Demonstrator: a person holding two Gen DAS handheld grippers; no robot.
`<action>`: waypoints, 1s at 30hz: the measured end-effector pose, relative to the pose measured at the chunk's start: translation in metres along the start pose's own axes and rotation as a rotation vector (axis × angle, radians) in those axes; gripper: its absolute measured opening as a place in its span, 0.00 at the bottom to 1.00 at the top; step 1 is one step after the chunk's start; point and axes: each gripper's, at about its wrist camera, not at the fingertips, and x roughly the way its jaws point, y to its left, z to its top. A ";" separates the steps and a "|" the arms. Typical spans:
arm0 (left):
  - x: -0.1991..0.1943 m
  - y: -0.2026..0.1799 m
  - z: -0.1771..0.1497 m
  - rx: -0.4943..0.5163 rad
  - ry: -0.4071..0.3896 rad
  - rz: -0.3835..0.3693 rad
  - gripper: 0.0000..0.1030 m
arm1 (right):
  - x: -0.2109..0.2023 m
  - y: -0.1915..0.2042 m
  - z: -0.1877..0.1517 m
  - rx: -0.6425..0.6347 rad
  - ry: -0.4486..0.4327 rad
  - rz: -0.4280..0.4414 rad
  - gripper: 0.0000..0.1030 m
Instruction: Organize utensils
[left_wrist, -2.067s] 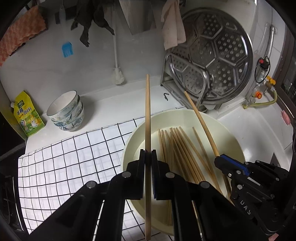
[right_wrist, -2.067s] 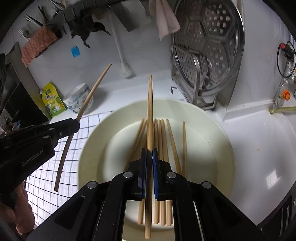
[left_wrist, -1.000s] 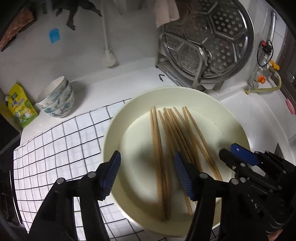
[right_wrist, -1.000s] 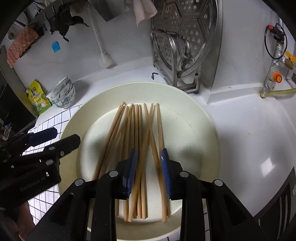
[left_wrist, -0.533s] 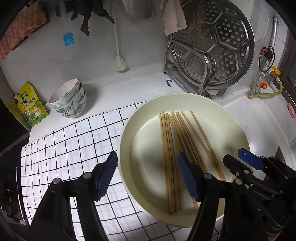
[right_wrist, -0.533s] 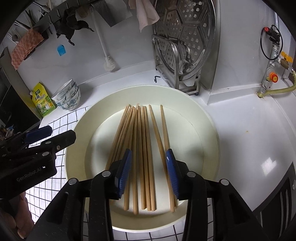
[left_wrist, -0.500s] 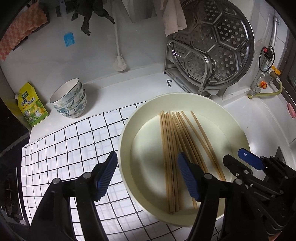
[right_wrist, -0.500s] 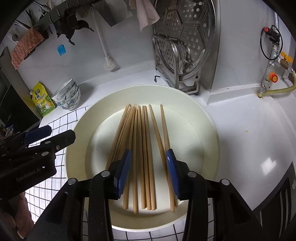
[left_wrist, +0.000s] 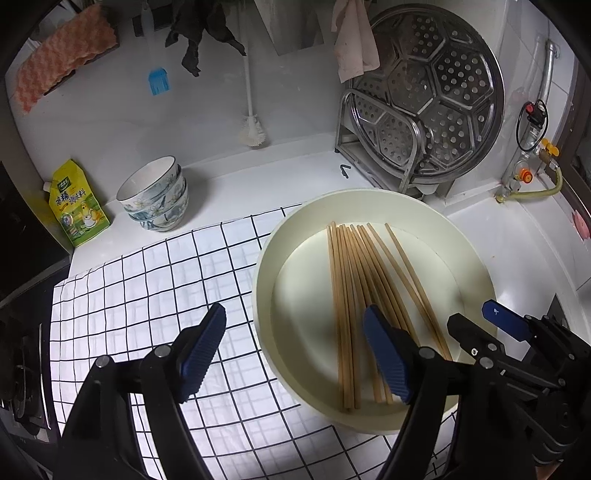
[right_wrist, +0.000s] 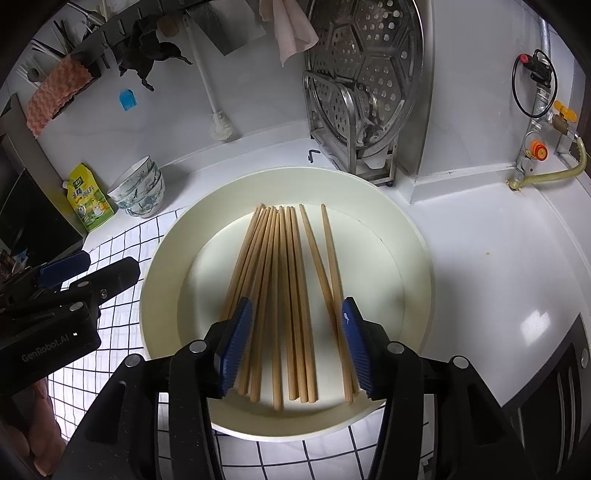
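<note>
Left gripper (left_wrist: 295, 347) hangs over the checked cloth (left_wrist: 155, 280) and the basin's (left_wrist: 469, 251) left rim, jaws opening, nothing between them. Chopsticks (right_wrist: 284, 295) lie side by side on the basin floor, tips toward the counter's back edge. Right gripper (right_wrist: 295, 347) hovers above them, jaws opening, gripping nothing.

Two seconds ago each gripper pinched one chopstick upright. Now both sticks lie with the other chopsticks (right_wrist: 284, 295) in the basin (right_wrist: 413, 258), below the jaws of the left gripper (left_wrist: 295, 347) and right gripper (right_wrist: 293, 343), which are opening, empty.
</note>
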 end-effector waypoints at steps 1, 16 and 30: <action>-0.002 0.001 -0.001 -0.001 -0.002 0.001 0.74 | -0.001 0.001 0.000 -0.002 -0.001 0.000 0.47; -0.015 0.001 -0.009 -0.007 -0.013 0.011 0.76 | -0.011 0.005 -0.008 -0.001 -0.004 -0.004 0.49; -0.028 0.001 -0.015 -0.018 -0.026 0.026 0.80 | -0.023 0.007 -0.016 -0.008 -0.014 0.002 0.51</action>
